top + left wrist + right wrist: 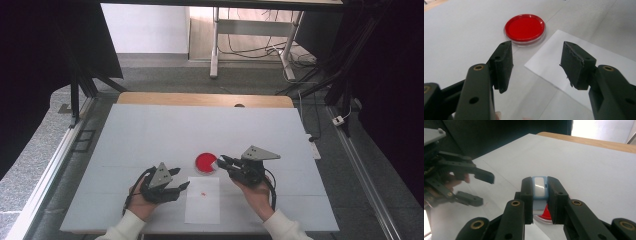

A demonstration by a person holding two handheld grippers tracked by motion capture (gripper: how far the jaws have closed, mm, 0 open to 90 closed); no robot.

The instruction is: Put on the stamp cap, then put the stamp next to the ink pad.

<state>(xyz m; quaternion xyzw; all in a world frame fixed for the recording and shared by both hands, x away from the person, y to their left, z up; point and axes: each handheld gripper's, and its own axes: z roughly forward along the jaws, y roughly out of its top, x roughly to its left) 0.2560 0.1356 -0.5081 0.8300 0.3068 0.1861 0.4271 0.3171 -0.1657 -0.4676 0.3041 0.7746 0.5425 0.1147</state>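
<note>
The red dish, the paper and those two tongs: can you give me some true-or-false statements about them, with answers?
1. The right tongs are clamped on a small blue-and-white object. True.
2. The left tongs grip the white paper. False: they are open and hold nothing.
3. The red dish sits on the paper. False: it sits on the table, beside the paper's corner.
4. The paper bears a small red mark. True.

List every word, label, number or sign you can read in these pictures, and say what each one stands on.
No readable text anywhere.
White paper sheet: a small red mark, too small to read as any sign.
Red dish: plain, no label.
Small blue-and-white object held in the right claw: no visible print.
Left claw: unmarked.
</note>
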